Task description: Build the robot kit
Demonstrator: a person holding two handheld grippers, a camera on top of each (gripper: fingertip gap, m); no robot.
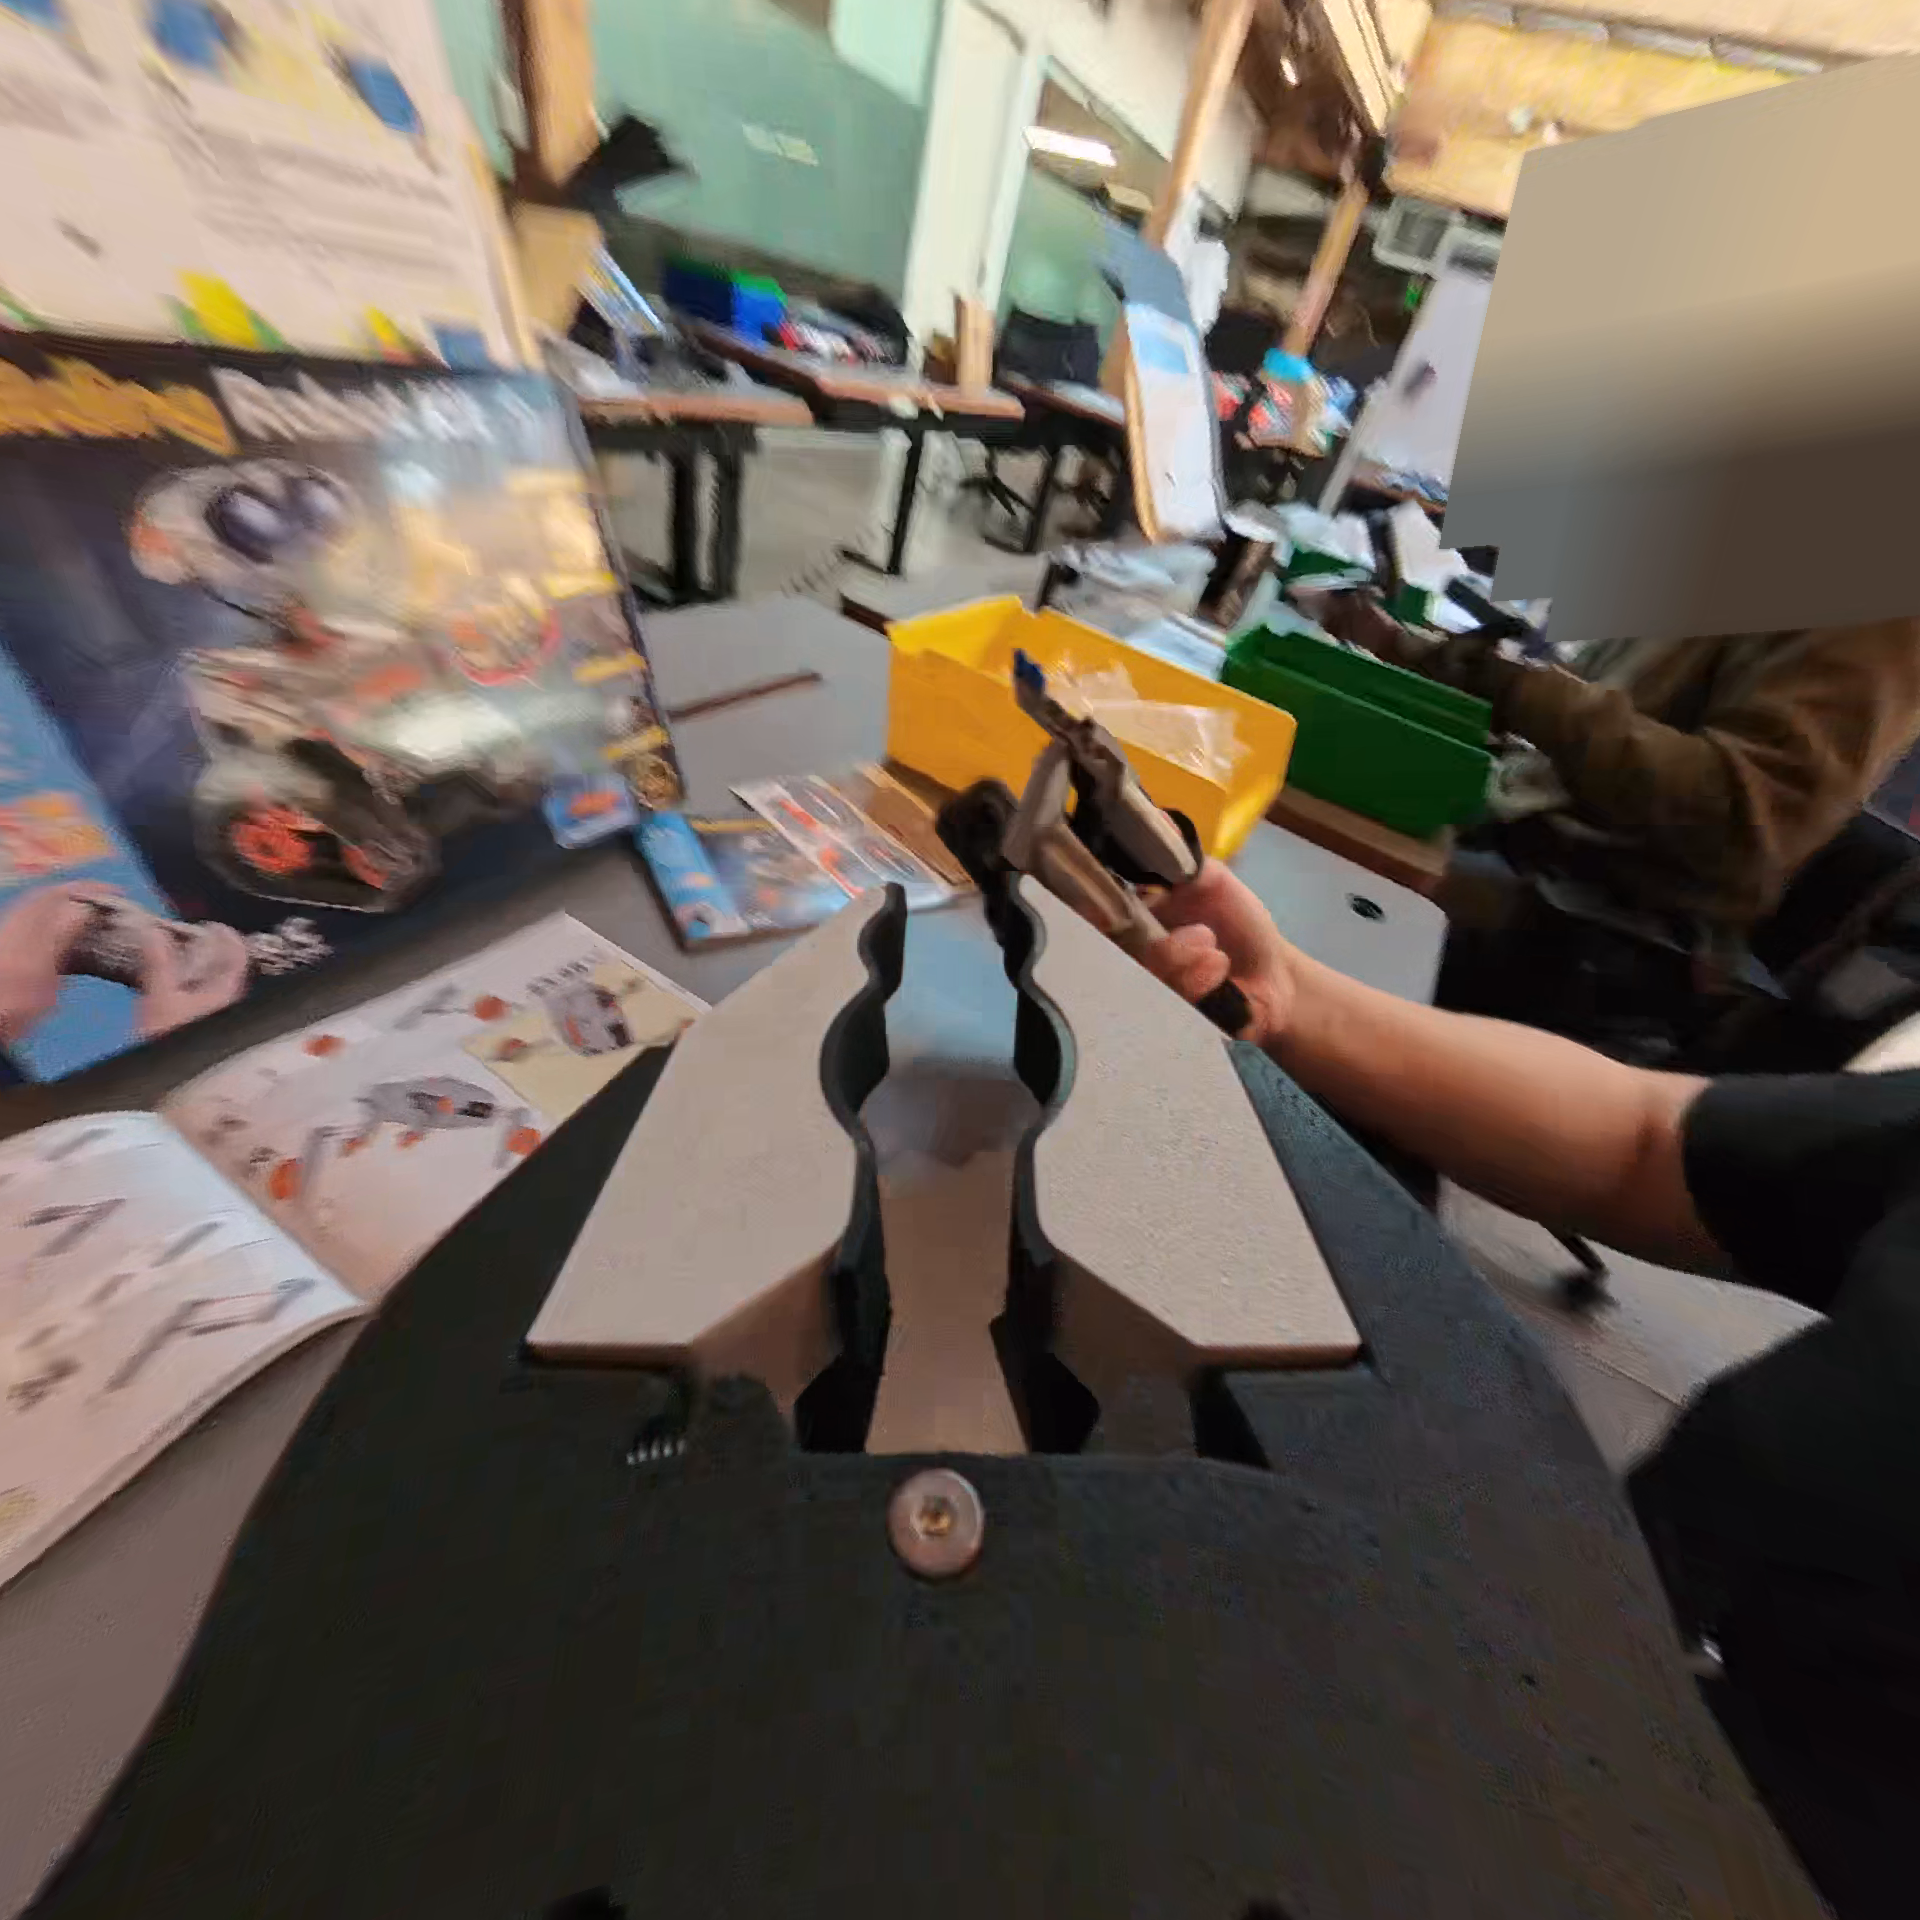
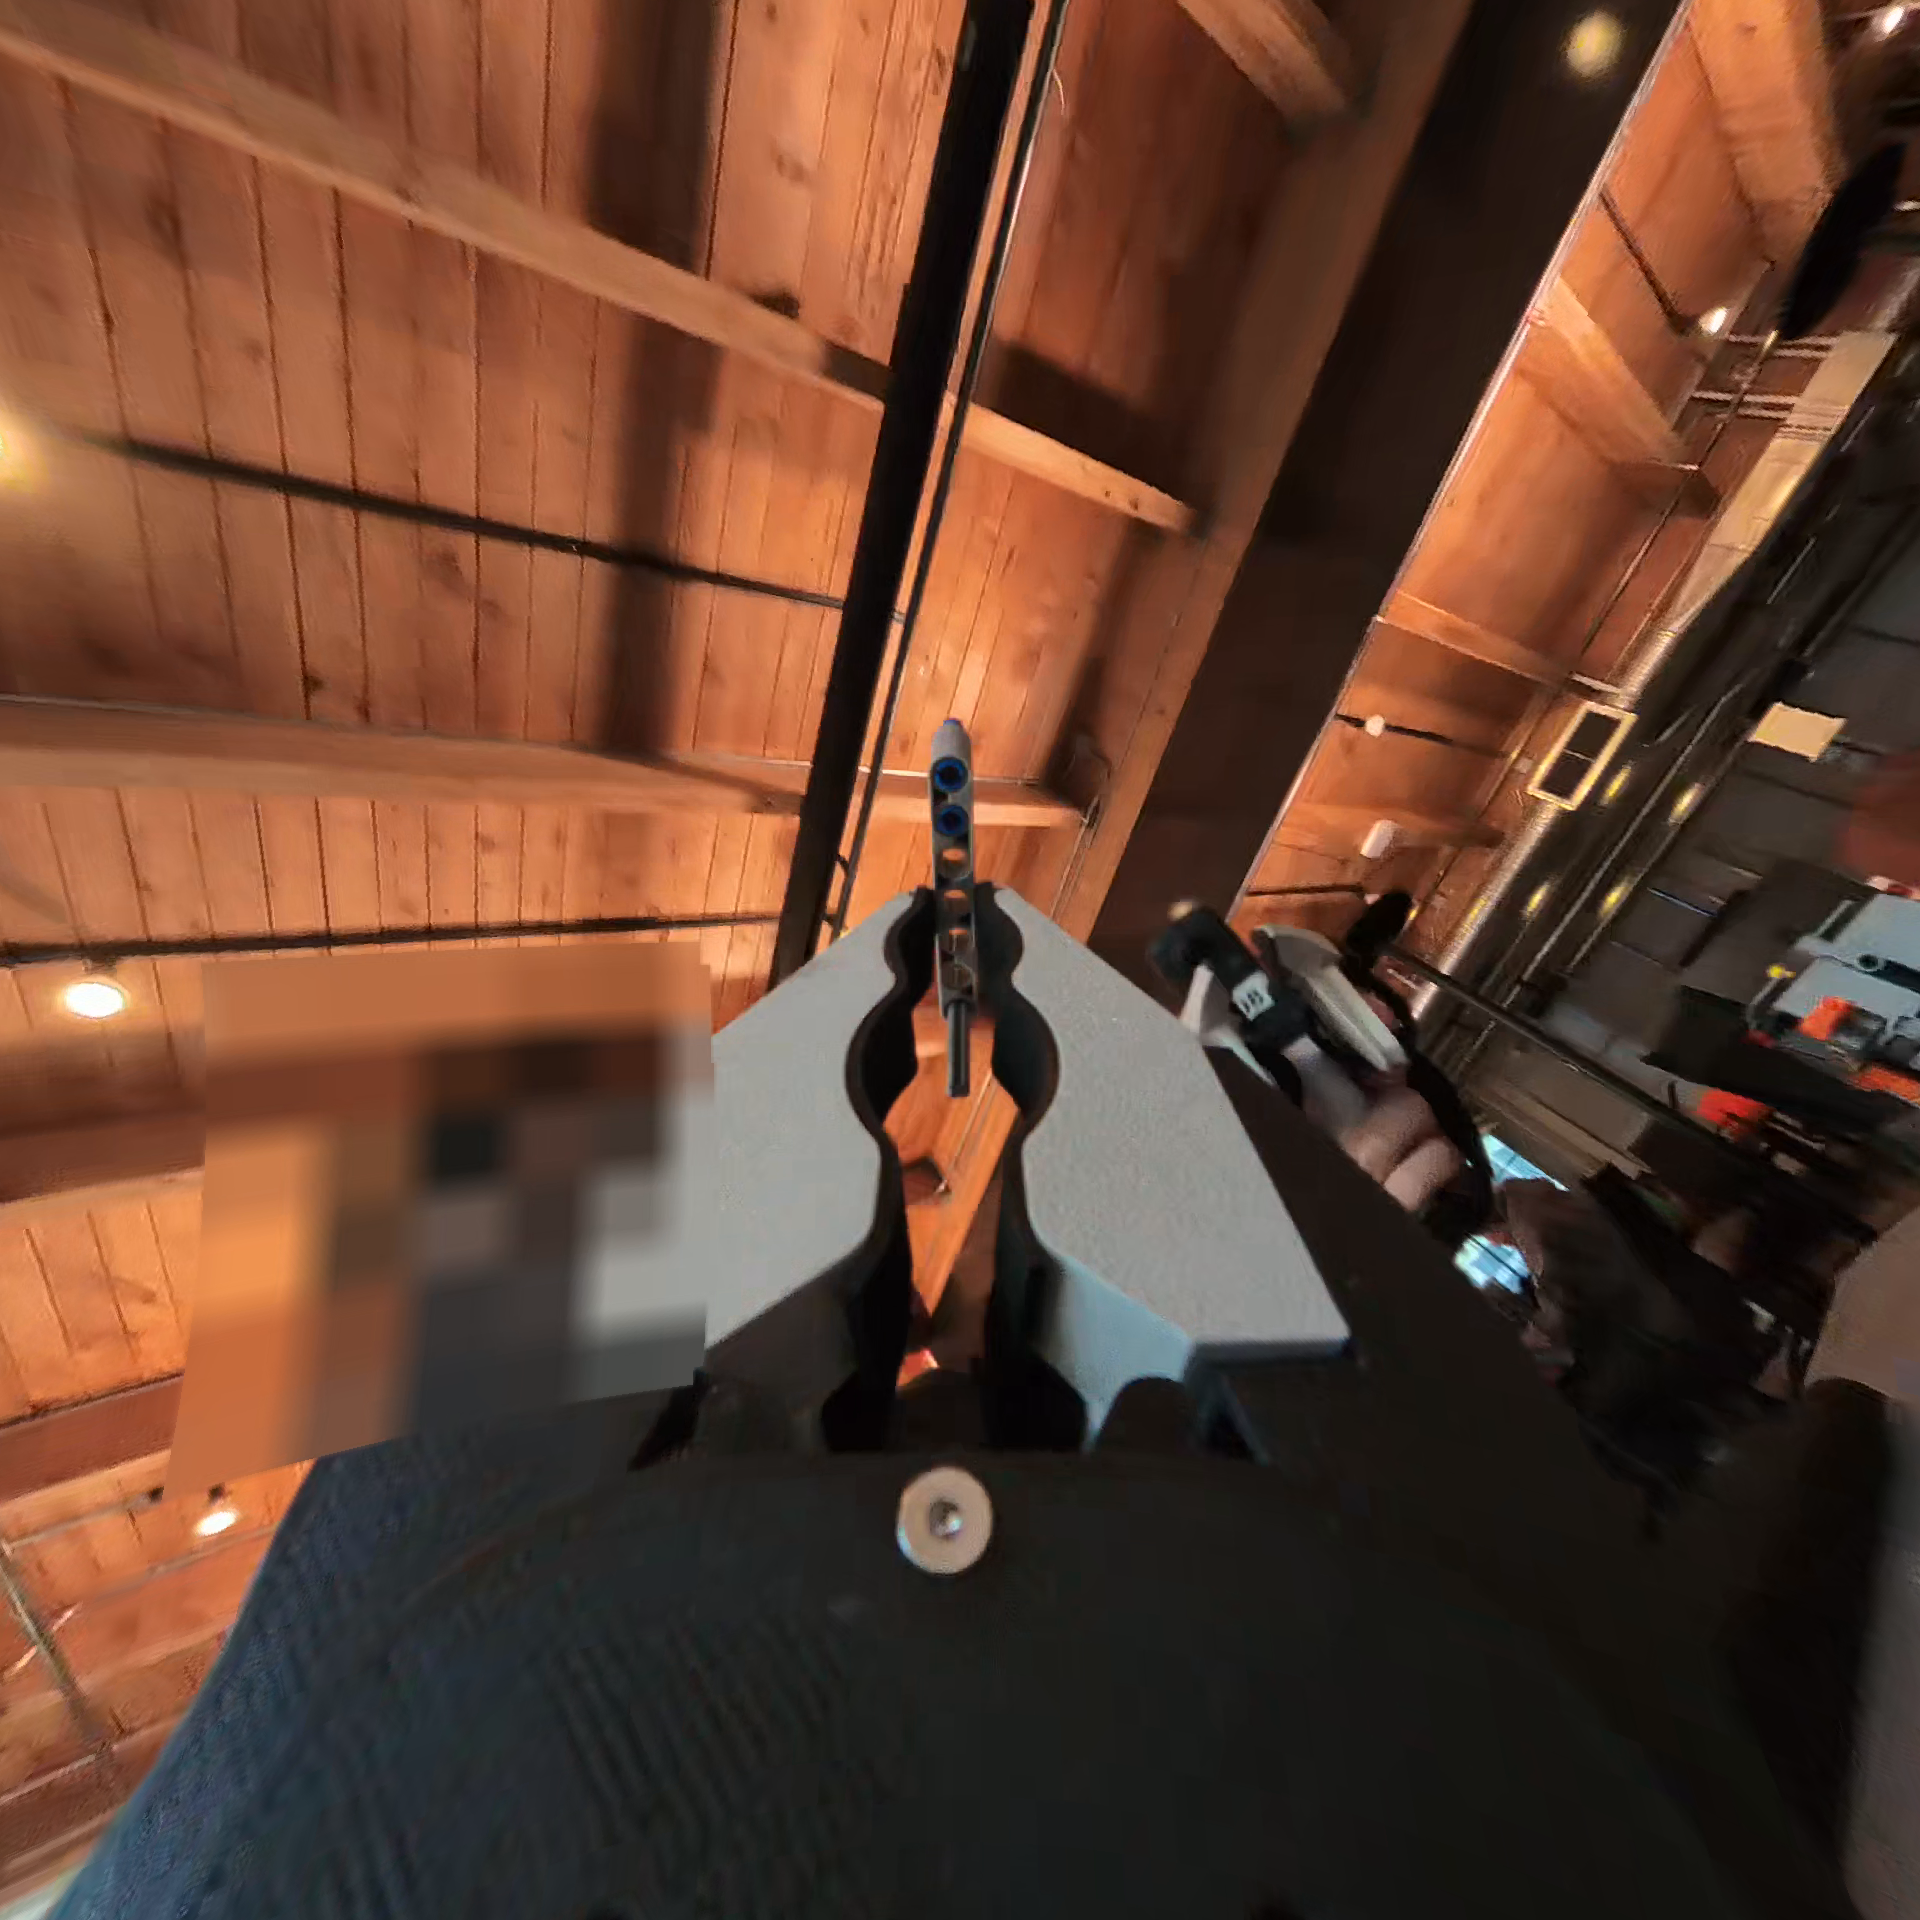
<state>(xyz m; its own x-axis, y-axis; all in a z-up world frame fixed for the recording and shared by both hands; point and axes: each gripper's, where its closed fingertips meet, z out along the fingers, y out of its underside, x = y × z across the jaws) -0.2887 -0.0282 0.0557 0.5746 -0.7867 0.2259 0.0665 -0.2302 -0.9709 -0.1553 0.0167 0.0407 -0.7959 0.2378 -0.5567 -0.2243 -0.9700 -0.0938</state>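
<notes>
Workshop w/ timber ceiling (image 2: 416, 416); grey table (image 1: 935, 665) below. My left gripper (image 1: 951, 925) hangs over it, fingers apart, nothing between them. Open booklet (image 1: 312, 1143) near left, big toy box (image 1: 312, 644) standing far left, yellow bin (image 1: 966, 707) and green bin (image 1: 1371, 748) further off to the right. My right gripper (image 2: 954, 914) points up at the ceiling, clenched on a thin grey holed beam (image 2: 951, 810) w/ blue pins, sticking past the tips.

Matt grainy plastic tool (image 1: 954, 925), glossy cardboard box (image 1: 312, 644), bare wooden ceiling (image 2: 416, 416).
</notes>
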